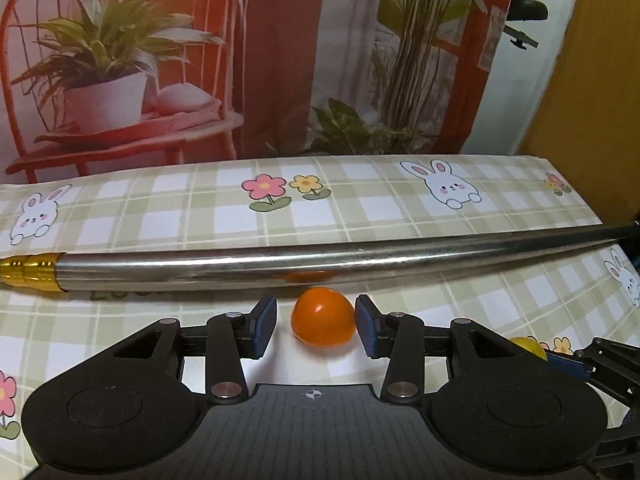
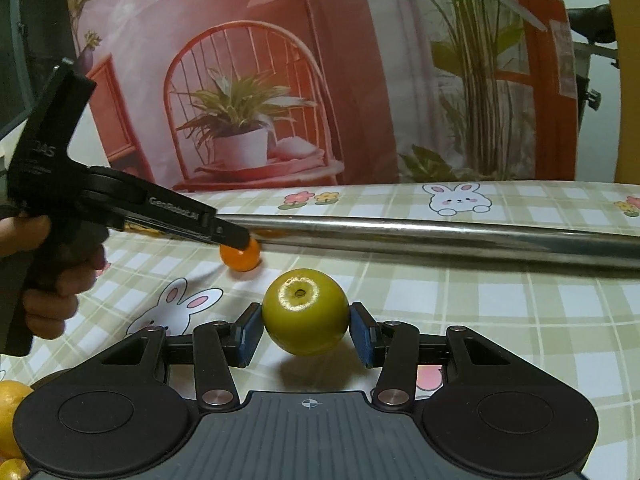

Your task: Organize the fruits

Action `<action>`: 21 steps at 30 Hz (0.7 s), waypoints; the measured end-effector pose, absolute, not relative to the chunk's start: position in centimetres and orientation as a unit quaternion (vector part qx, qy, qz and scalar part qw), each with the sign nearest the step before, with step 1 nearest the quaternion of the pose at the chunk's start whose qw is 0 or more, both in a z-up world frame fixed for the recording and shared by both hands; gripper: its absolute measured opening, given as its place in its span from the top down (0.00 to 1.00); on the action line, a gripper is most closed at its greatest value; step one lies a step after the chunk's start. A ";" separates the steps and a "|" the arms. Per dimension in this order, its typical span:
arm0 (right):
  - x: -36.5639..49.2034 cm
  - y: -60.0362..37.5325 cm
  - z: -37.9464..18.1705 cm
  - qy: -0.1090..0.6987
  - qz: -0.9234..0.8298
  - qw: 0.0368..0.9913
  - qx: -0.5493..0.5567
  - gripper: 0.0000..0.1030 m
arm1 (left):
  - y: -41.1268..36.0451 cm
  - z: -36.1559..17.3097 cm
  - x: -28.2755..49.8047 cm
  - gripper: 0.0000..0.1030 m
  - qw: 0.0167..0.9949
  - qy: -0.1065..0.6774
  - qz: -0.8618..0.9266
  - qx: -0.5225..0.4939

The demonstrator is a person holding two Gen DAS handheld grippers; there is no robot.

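Two hand-held grippers work over a table [image 1: 360,208] covered in a green-and-white checked cloth printed with rabbits and flowers.

Nearest in the right wrist view, the right gripper [image 2: 306,332] has its blue pads pressed against both sides of a green round fruit [image 2: 306,318], gripping it. The fruit's stem end faces up, and a shadow falls on the cloth just below it. At the lower left corner of that view, parts of two yellow fruits [image 2: 10,412] peek out beside the gripper body.

In the left wrist view, the left gripper [image 1: 316,326] straddles a small orange fruit [image 1: 323,322] resting on the cloth. Its fingers are partly apart: the right-hand pad is at or nearly at the fruit's side, while a clear gap shows on the other side, so the fruit lies between the pads without being squeezed. The right wrist view shows a person's hand [image 2: 48,264] holding this gripper's black handle.

Just beyond the orange fruit, a long shiny metal tube [image 1: 360,256] with a gold end lies across the table from its left edge to its right edge.

Behind the table's far edge hangs a backdrop [image 1: 200,60] picturing a red chair, potted plants and a window.
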State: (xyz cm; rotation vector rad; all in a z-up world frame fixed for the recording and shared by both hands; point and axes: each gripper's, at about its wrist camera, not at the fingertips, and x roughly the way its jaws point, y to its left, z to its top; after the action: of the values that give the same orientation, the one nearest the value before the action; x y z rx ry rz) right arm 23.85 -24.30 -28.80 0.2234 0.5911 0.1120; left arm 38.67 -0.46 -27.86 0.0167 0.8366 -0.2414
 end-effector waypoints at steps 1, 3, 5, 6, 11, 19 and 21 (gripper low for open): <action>24.0 -24.3 -28.8 0.291 0.056 0.948 0.112 0.58 | -0.6 -28.0 38.8 0.56 0.906 0.408 -0.116 0.011; 24.0 -24.4 -28.8 0.293 0.055 0.947 0.115 0.58 | -0.9 -28.4 39.0 0.56 0.902 0.415 -0.113 0.021; 24.0 -24.4 -28.9 0.294 0.055 0.947 0.116 0.58 | -0.9 -28.7 39.1 0.56 0.900 0.420 -0.115 0.024; 24.0 -24.4 -28.9 0.294 0.054 0.947 0.117 0.58 | -0.8 -28.8 39.2 0.60 0.899 0.421 -0.117 0.022; 24.1 -24.4 -29.0 0.297 0.054 0.946 0.117 0.58 | -0.1 -28.6 38.6 0.60 0.900 0.420 -0.117 0.018; 24.0 -24.7 -29.0 0.294 0.043 0.947 0.120 0.58 | 1.5 -25.9 35.3 0.60 0.907 0.405 -0.110 0.012; 23.8 -24.6 -28.9 0.291 0.042 0.948 0.121 0.58 | 2.0 -24.9 34.0 0.60 0.912 0.396 -0.108 0.014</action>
State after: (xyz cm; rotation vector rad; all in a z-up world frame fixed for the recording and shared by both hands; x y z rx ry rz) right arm 23.81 -24.56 -28.91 0.2460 0.5914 0.0856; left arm 33.97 1.98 -24.87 0.0288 0.8164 -0.2227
